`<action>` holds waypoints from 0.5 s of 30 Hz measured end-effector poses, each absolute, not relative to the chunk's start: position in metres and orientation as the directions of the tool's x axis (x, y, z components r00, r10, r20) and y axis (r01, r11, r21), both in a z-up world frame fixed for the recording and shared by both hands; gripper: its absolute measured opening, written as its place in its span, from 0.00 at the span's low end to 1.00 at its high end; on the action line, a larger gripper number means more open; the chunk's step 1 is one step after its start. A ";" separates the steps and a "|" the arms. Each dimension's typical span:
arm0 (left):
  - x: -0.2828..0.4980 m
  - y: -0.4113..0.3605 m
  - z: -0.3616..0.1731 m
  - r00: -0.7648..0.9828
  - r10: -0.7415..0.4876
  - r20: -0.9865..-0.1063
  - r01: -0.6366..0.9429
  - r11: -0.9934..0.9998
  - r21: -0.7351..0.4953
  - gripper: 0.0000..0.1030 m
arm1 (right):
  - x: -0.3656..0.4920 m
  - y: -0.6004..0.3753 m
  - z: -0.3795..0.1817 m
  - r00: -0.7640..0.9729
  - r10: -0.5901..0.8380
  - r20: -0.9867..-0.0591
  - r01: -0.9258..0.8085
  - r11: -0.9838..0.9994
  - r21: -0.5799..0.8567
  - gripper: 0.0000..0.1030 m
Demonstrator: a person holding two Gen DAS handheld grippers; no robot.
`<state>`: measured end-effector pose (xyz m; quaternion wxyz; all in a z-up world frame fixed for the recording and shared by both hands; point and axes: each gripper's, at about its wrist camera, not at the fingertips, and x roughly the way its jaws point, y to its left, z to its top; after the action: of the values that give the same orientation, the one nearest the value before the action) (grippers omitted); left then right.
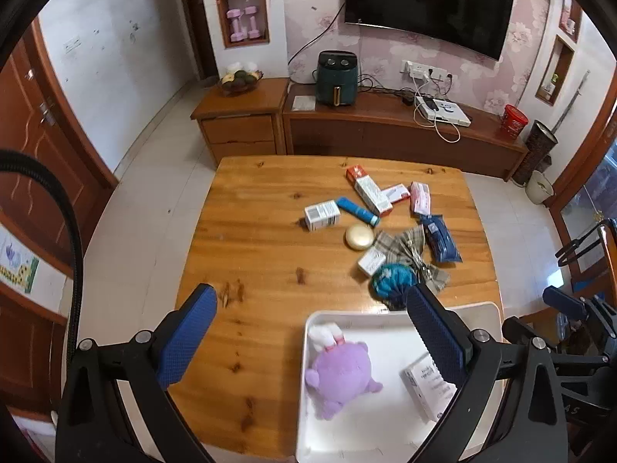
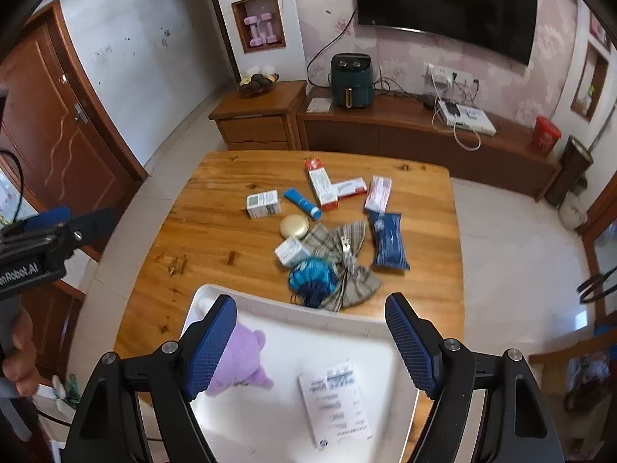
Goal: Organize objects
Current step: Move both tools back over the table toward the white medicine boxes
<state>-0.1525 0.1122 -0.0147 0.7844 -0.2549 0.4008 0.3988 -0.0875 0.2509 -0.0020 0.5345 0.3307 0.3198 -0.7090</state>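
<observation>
A white tray [image 1: 474, 308] [image 2: 347, 332] sits at the near edge of the wooden table [image 1: 262, 239] [image 2: 216, 231]. In it lie a purple plush toy [image 1: 339, 374] [image 2: 239, 359] and a white printed box [image 1: 426, 389] [image 2: 335, 401]. My left gripper [image 1: 312, 297] hangs open above the tray's left rim, nothing between its fingers. My right gripper [image 2: 310, 308] hangs open over the tray, also holding nothing. Beyond the tray lie a blue mesh pouch [image 1: 393, 279] [image 2: 312, 279], a plaid cloth [image 1: 408, 250] [image 2: 343, 258], a gold round tin [image 1: 359, 236] [image 2: 294, 225], a blue tube [image 1: 356, 210] [image 2: 302, 202] and several small boxes.
A dark blue tissue pack [image 1: 441, 239] [image 2: 387, 241] lies at the pile's right. Behind the table stand a low wooden cabinet [image 1: 385, 127] with a green air fryer [image 1: 336, 77] and a wall television [image 1: 428, 4]. A hand [image 2: 19, 359] holds the other gripper at left.
</observation>
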 end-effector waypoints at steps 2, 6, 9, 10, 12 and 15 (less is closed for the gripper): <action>-0.152 0.125 -0.011 0.368 0.428 -0.825 -0.823 0.563 -0.075 0.96 | -0.085 0.236 -0.001 -0.229 -0.547 -0.805 0.967 -0.221 -0.125 0.78; -0.146 0.154 -0.007 0.382 0.428 -0.819 -0.801 0.596 -0.062 0.96 | -0.085 0.206 -0.005 -0.265 -0.541 -0.798 0.960 -0.223 -0.168 0.78; -0.139 0.177 -0.009 0.384 0.427 -0.819 -0.778 0.627 -0.038 0.96 | -0.086 0.186 -0.011 -0.275 -0.538 -0.797 0.958 -0.225 -0.179 0.78; -0.136 0.182 -0.011 0.388 0.423 -0.819 -0.766 0.642 -0.032 0.96 | -0.086 0.178 -0.015 -0.278 -0.540 -0.794 0.958 -0.217 -0.187 0.78; -0.128 0.196 -0.016 0.388 0.420 -0.820 -0.746 0.666 -0.011 0.96 | -0.086 0.167 -0.021 -0.284 -0.540 -0.792 0.957 -0.208 -0.202 0.78; -0.116 0.213 -0.029 0.401 0.396 -0.826 -0.696 0.718 0.006 0.96 | -0.087 0.149 -0.037 -0.271 -0.542 -0.795 0.962 -0.180 -0.205 0.78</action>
<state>-0.1160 0.2134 -0.0294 0.8190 -0.1729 0.4340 0.3332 -0.0869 0.1489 -0.0366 0.5290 0.2909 0.3608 -0.7108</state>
